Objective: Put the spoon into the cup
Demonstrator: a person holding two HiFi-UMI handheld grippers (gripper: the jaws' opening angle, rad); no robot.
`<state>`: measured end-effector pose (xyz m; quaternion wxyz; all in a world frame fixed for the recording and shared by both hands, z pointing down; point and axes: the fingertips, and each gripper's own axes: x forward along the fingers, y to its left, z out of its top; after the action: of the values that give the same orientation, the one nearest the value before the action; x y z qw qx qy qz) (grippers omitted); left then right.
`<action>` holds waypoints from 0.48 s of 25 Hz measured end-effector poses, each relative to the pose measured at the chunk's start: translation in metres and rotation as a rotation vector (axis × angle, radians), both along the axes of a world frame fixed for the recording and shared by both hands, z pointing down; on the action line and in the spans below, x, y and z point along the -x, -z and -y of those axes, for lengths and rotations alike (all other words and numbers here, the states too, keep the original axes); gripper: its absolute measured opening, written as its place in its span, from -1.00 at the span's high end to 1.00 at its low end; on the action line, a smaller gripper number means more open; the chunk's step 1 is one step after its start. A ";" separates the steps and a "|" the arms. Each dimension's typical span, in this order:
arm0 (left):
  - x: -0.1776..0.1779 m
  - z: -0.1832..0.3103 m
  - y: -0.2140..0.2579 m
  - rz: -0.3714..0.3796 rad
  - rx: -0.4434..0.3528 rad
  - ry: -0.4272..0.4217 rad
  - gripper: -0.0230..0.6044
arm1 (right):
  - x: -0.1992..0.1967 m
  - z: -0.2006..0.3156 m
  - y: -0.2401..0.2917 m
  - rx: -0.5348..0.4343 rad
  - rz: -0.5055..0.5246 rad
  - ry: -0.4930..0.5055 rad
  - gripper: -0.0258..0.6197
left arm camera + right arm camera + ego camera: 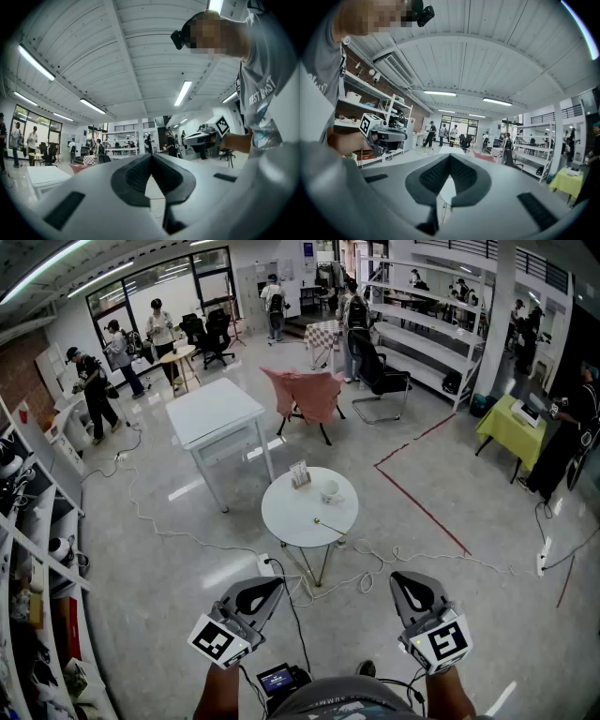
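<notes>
The left tongs [266, 589] and right tongs [405, 583] are both closed on nothing, held level side by side, well short of the round bench [284, 512], where the spoon [328, 527] lies near the front edge, apart from the cup [330, 490] behind it.

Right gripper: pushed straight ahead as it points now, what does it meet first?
Likely the round white table, dead ahead of the right gripper, tongs shut; nothing nearer shows, though depth is unclear.
</notes>
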<state>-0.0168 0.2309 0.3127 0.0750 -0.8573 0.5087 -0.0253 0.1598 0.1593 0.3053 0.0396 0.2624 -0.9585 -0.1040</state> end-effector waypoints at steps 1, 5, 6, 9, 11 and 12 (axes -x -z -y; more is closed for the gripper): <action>0.001 0.000 -0.001 -0.001 -0.001 0.000 0.93 | 0.000 0.000 -0.004 0.038 -0.005 -0.015 0.92; 0.002 -0.001 -0.002 -0.004 -0.002 -0.002 0.93 | 0.000 -0.001 -0.009 0.107 -0.024 -0.050 0.92; 0.003 -0.001 -0.002 -0.005 -0.002 -0.003 0.93 | 0.001 -0.001 -0.009 0.106 -0.026 -0.052 0.92; 0.005 -0.002 -0.002 -0.007 0.001 -0.007 0.93 | 0.005 -0.004 -0.010 0.105 -0.023 -0.042 0.92; 0.006 -0.003 -0.003 -0.007 0.003 -0.011 0.93 | 0.007 -0.006 -0.010 0.109 -0.024 -0.047 0.92; 0.008 -0.003 -0.004 -0.007 0.004 -0.013 0.93 | 0.008 -0.005 -0.010 0.112 -0.028 -0.055 0.92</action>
<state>-0.0243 0.2337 0.3163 0.0716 -0.8607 0.5035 -0.0229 0.1522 0.1648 0.3153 0.0704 0.2844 -0.9546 -0.0529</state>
